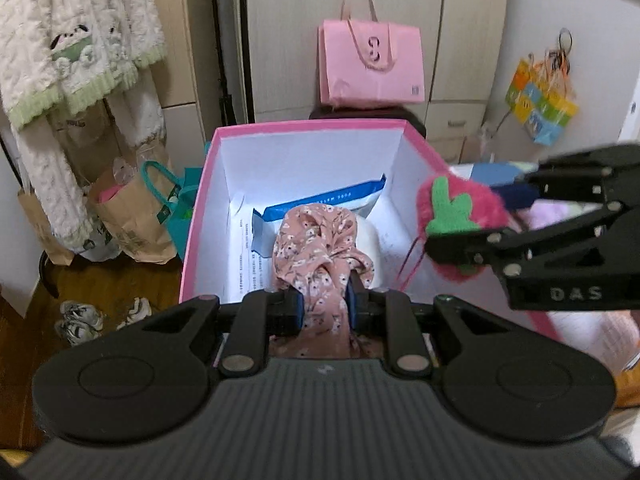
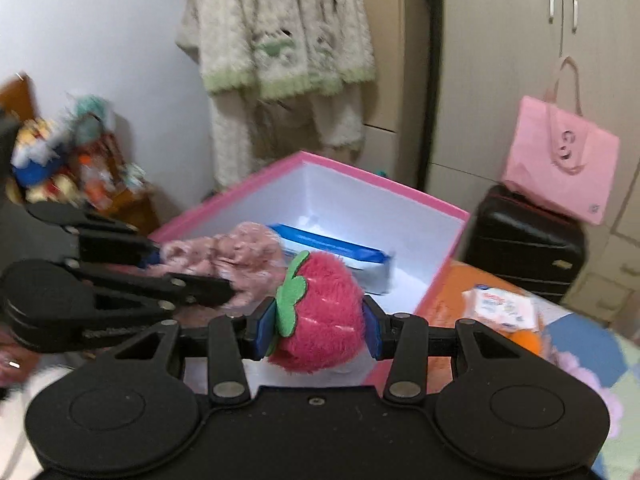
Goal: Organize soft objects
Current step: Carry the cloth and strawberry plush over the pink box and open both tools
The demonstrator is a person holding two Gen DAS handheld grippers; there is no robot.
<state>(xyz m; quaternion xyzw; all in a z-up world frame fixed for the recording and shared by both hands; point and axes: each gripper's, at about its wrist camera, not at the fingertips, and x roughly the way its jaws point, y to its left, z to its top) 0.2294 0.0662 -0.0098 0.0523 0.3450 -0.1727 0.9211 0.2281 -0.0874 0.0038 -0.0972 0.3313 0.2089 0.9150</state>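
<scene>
A: We note both loads up over the pink box point(image 1: 308, 130). Our left gripper point(image 1: 325, 304) is pinched nearly flat on the floral cloth point(image 1: 316, 240), which bunches above the blue pads and hangs down behind them. Our right gripper point(image 2: 318, 322) squeezes the plush strawberry point(image 2: 320, 312) across its middle, green leaf facing left.

B: Where do they sit over the opening?

A: The cloth is over the near half, above the blue-and-white packet point(image 1: 320, 204) already lying inside. The strawberry is by the right wall; from the left wrist view it looks to straddle that rim, though we cannot tell for sure.

B: So we judge the step is dropping both in.

A: Yes. We bring the strawberry further inward before letting go, or it may bounce off the edge onto the quilt point(image 2: 592, 344). We lower the cloth until its tail clears the near wall, otherwise it drapes over the rim.

B: And the grippers are close to each other.

A: Near, not touching. We release one at a time to keep them from knocking.
</scene>
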